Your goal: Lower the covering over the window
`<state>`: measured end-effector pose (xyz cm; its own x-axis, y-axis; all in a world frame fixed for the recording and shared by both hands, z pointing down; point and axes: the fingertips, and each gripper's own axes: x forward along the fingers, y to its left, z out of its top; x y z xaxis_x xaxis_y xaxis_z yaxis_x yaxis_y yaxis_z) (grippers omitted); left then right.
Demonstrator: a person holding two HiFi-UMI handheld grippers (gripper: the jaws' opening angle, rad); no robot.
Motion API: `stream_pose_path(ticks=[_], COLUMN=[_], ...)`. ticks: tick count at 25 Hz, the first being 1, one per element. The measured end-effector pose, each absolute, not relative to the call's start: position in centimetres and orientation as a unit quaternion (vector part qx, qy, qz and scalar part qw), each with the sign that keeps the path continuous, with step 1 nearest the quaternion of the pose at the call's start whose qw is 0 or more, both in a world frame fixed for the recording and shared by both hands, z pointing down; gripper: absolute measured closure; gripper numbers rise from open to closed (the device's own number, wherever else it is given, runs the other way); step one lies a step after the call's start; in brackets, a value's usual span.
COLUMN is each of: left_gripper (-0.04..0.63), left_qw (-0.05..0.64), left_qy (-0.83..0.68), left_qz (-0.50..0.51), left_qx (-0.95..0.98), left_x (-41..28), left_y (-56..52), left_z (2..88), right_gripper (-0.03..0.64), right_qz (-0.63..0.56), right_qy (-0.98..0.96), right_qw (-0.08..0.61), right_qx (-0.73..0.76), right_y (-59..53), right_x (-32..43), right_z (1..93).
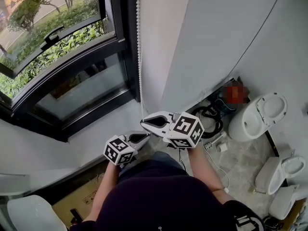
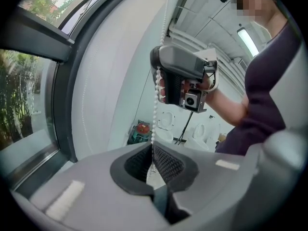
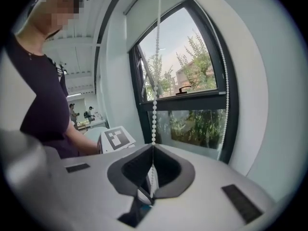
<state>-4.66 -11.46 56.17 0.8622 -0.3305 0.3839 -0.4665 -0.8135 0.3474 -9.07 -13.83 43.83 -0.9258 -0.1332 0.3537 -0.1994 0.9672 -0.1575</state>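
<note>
Left tool (image 2: 153, 152) and right tool (image 3: 153, 153), mine: each clamped on bead cord (image 3: 154, 110). Cord's top cut off above them; window frame (image 1: 127, 42) just ahead, white wall (image 1: 211, 42) alongside.

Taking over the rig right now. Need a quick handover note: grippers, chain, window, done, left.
Left gripper: shut on the bead chain, the lower grip.
Right gripper: shut on the same strand, above the left one.
Window: the glass shows bare in every view, with no covering down over it yet.
Done: both grips are set on the chain.
Left: probably pull the chain down hand over hand until the covering drops. If it doesn't move, try the other strand by the frame.
</note>
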Motion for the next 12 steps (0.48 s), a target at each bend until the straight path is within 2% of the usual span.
stream_pose_path(ticks=[4, 9, 12], left_gripper=[0.580, 0.580, 0.579], left_qw=[0.222, 0.221, 0.222], left_qy=[-0.211, -0.209, -0.207], left_qz=[0.152, 0.162, 0.151], left_qx=[0.940, 0.939, 0.941], left_x=[-4.7, -4.9, -4.9], left_y=[-11.1, -10.9, -10.9], left_z=[56.1, 56.7, 56.4], right_gripper=[0.603, 0.603, 0.603], right_qz=[0.130, 0.125, 0.131], right_qy=[-0.976, -0.970, -0.970], right_qw=[0.153, 0.188, 0.185], right_qx=[0.087, 0.087, 0.089], right_y=[-14.3, -14.3, -14.5], right_x=[-8.7, -8.7, -8.6], right_z=[44.3, 45.8, 46.1])
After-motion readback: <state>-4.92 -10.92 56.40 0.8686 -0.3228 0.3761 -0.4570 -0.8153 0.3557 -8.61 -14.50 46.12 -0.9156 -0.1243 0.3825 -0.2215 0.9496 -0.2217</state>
